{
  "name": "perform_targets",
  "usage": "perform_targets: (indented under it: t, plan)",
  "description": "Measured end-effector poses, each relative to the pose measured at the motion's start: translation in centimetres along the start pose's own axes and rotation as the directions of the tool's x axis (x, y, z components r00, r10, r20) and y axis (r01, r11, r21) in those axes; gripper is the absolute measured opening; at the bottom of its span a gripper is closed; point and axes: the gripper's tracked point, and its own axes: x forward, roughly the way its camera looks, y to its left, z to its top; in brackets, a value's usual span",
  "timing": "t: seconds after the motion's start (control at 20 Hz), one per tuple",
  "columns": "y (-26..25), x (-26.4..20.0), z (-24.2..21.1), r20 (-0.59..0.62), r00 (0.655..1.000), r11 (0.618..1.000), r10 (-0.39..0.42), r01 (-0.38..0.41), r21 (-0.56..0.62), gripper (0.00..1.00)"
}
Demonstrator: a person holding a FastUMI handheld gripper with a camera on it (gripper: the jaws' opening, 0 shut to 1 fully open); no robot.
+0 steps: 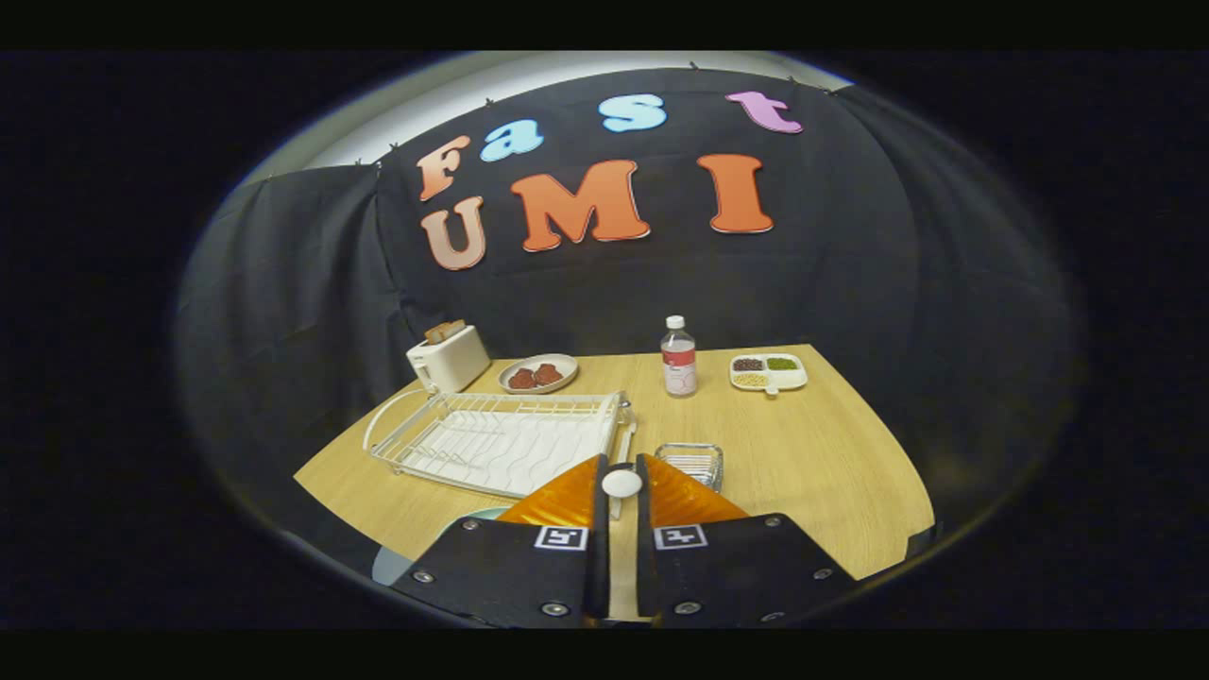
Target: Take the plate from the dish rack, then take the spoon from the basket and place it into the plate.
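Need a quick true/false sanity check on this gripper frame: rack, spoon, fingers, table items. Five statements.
1. The white wire dish rack holds a plate. False: its slots are bare.
2. The gripper has its orange fingers closed on the white spoon. True.
3. The clear plastic bottle lies on its side. False: it stands upright.
4. The cream toaster has bread in its slot. True.
5. The small clear basket sits behind the toaster. False: it is just ahead of the fingers, beside the rack.

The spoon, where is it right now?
In the gripper view the spoon is pinched between the gripper fingers, raised above the table beside the dish rack and the basket.
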Motion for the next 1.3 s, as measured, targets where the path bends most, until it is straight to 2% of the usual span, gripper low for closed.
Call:
perform_targets:
  t: [0.4, 0.75, 1.0, 1.3]
  plan:
    - [6.2, -0.2, -3.7, -0.073, 0.982, 0.984, 0.175, -0.173, 0.035, 0.11]
    - [10.6, 2.5, -8.2, -0.177, 0.933, 0.948, 0.313, -0.319, -0.002, 0.11]
    - [11.9, 3.4, -10.7, -0.226, 0.906, 0.927, 0.358, -0.373, -0.025, 0.11]
    - [12.3, 4.4, -12.1, -0.231, 0.890, 0.918, 0.394, -0.395, 0.045, 0.11]
